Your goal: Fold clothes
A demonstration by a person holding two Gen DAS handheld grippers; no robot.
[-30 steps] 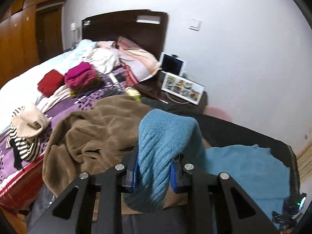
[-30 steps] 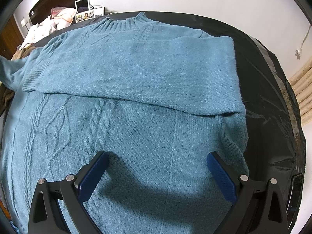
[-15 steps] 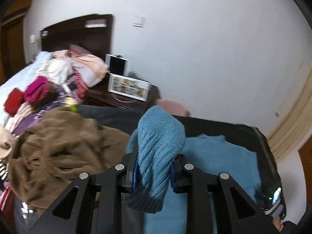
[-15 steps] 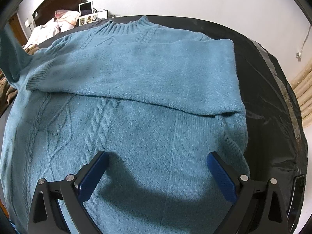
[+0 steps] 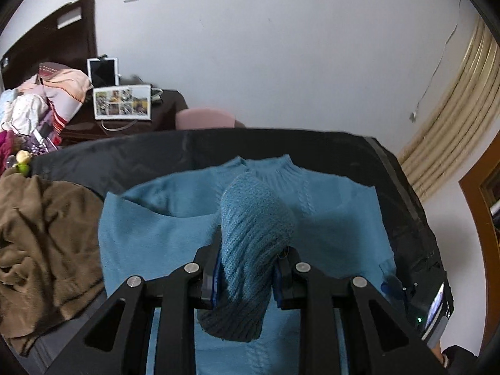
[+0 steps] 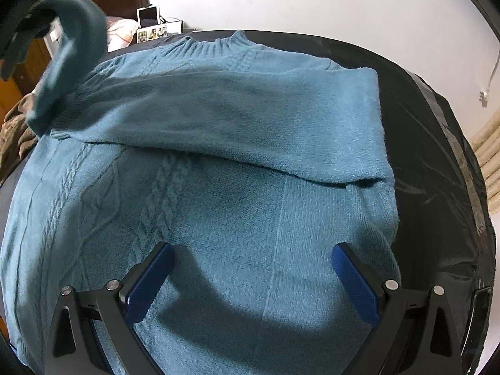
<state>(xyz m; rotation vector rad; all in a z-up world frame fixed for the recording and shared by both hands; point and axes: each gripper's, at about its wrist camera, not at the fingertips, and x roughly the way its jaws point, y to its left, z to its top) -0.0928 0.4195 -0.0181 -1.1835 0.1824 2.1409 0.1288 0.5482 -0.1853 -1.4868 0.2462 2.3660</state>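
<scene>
— What is gripped by the left gripper [image 5: 247,276]?
— A sleeve [image 5: 250,250] of the blue sweater [image 6: 218,206] is pinched and held up.
— And the right gripper [image 6: 250,278]?
— Spread wide, nothing held; the sweater is laid flat on the black table [image 6: 437,162].

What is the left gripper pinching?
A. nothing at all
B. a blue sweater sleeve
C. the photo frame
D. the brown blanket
B: the left gripper is shut on the knitted blue sweater sleeve, which hangs over the blue sweater spread on the black table.
</scene>
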